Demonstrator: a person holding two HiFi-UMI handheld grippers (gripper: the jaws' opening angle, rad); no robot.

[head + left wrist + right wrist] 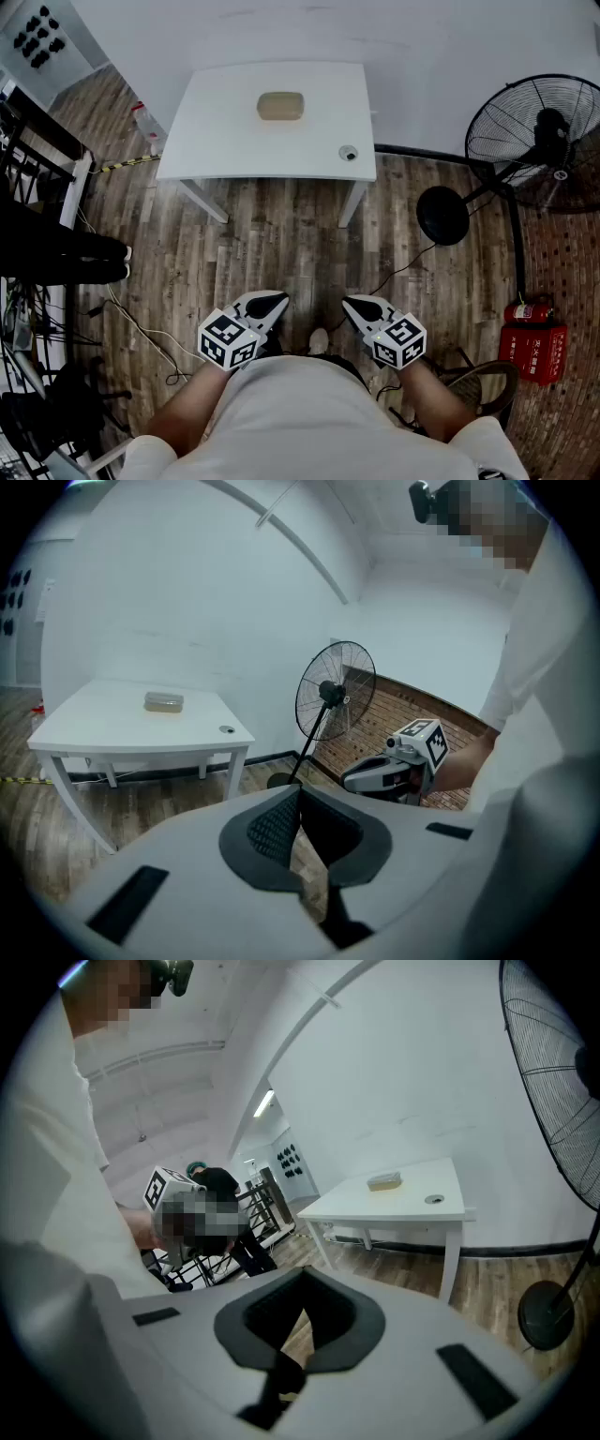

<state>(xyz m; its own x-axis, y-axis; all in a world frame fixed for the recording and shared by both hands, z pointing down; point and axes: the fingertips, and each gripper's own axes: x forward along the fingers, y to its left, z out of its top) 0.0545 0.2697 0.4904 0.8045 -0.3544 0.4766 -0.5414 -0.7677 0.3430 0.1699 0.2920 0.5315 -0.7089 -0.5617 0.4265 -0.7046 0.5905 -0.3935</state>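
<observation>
Beige box toward far edge of table, well apart from left gripper and right gripper, both clenched, empty.

On the white table, the tan block and the small round object are too small to identify. The head view's right edge cuts off the standing fan. The person's shirt hides the handles of the left gripper and right gripper.
</observation>
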